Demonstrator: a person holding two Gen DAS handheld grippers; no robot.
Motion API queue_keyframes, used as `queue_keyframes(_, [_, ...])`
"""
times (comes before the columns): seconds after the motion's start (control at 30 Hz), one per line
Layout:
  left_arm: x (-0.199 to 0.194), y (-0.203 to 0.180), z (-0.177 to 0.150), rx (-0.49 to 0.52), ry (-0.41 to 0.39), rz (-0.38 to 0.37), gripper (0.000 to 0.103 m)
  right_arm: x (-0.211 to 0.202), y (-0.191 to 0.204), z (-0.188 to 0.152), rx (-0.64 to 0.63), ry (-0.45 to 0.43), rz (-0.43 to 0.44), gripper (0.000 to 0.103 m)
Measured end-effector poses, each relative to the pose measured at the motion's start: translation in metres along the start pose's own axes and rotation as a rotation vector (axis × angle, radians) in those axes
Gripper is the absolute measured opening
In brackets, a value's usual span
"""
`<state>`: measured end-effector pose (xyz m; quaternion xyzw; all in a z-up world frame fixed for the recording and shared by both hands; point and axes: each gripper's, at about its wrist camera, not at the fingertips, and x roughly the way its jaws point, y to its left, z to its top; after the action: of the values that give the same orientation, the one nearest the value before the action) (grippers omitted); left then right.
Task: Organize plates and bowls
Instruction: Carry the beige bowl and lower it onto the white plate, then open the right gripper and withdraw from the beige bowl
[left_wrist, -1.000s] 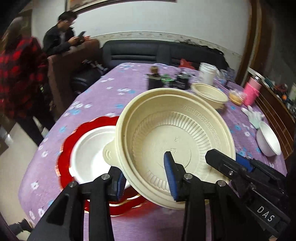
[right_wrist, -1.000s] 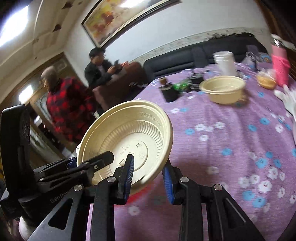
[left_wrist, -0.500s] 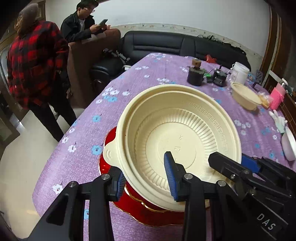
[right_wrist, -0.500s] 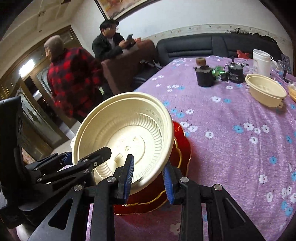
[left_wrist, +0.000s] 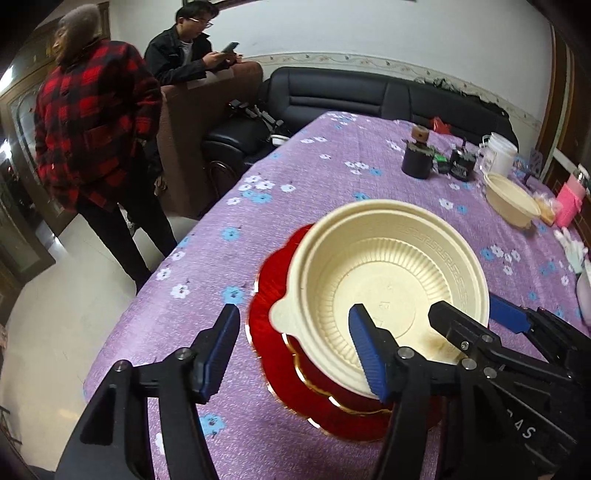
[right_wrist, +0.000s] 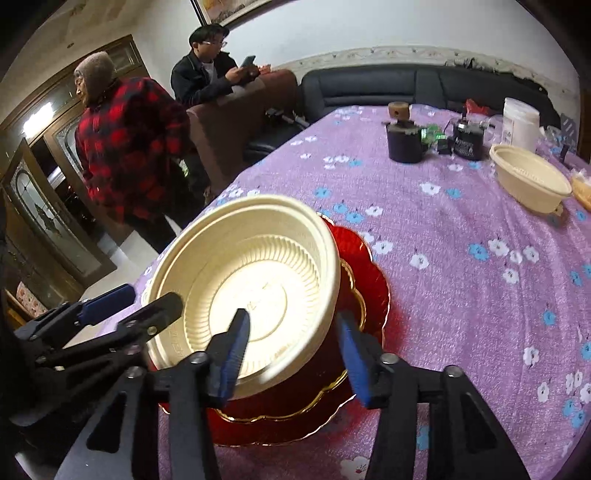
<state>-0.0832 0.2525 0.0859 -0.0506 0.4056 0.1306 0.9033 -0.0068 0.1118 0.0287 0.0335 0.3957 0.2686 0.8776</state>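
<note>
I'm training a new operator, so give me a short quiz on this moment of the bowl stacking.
1. True or false: the ribbed cream plastic bowl stands on bare purple floral tablecloth.
2. The left tool is: A) shut on the bowl's rim; B) open, one finger inside the bowl; C) out of view.
3. Fill in: counting the far cream bowl, ___ cream bowls are in view.

Key: 1 false, because the red scalloped gold-rimmed plates lie under it; 2 B, and the right tool is open too; 3 two.
</note>
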Motion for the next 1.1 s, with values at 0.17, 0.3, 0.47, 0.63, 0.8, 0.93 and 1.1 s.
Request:
queue_keyframes(0.17, [-0.015,0.013,-0.003,-0.062,-0.023,-0.038,0.063,-0.013,0.007,0.001,-0.044,-0.071,-0.041,0.073])
queue_keyframes(0.3, [-0.030,0.012,-0.005,-0.076,-0.058,-0.060,0.072,-0.027,0.003,0.003,-0.023,-0.105,-0.040,0.074])
queue_keyframes(0.47, [-0.043,-0.008,-0.008,-0.028,-0.098,-0.059,0.078,-0.042,-0.009,-0.003,0.012,-0.105,-0.051,0.077])
queue_keyframes(0.63, [-0.045,-0.037,-0.015,0.052,-0.098,-0.062,0.079,-0.050,-0.028,-0.016,0.073,-0.072,-0.049,0.077])
queue_keyframes(0.8, [-0.048,-0.060,-0.020,0.108,-0.095,-0.076,0.079,-0.061,-0.052,-0.027,0.135,-0.075,-0.062,0.077])
queue_keyframes(0.93, [-0.053,-0.076,-0.025,0.147,-0.107,-0.074,0.079,-0.070,-0.070,-0.032,0.171,-0.080,-0.073,0.077])
queue_keyframes(1.1, [-0.055,-0.095,-0.027,0.197,-0.109,-0.076,0.079,-0.078,-0.088,-0.038,0.203,-0.086,-0.077,0.077])
